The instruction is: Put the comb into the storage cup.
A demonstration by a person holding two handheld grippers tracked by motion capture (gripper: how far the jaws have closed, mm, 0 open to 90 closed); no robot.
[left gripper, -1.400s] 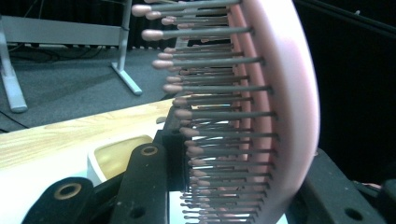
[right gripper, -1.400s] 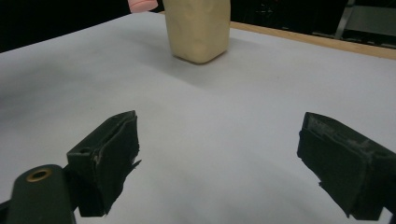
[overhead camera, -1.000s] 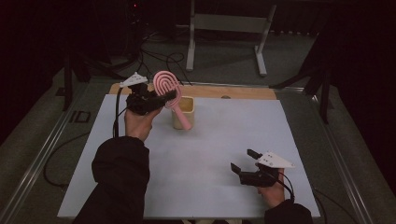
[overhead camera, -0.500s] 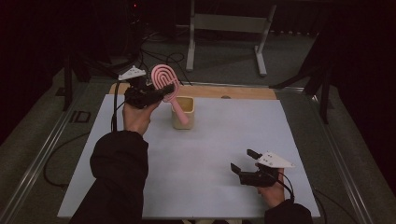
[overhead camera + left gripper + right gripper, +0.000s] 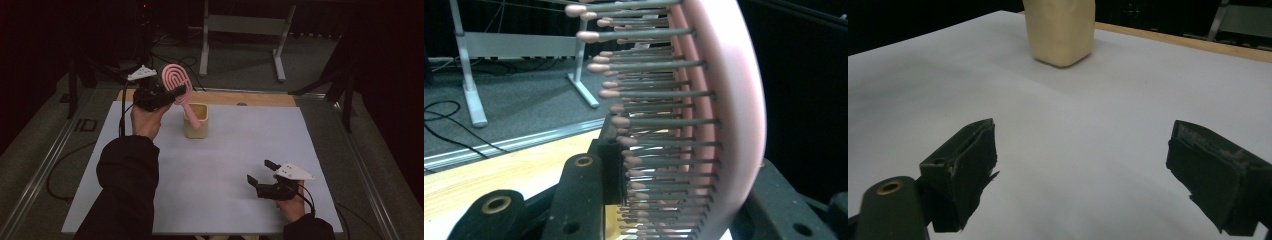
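In the left gripper view the pink hairbrush (image 5: 724,100) runs off the top and bottom edges, so neither its handle nor its full head can be seen, and the bristles hide where the left tool (image 5: 659,200) presses on it. In the high view the brush's handle tip drops behind the rim of the cream cup (image 5: 196,120), whose inside cannot be made out. In the right gripper view the cup's top is cut off by the upper edge, and the right tool (image 5: 1088,175) is cropped at the bottom.
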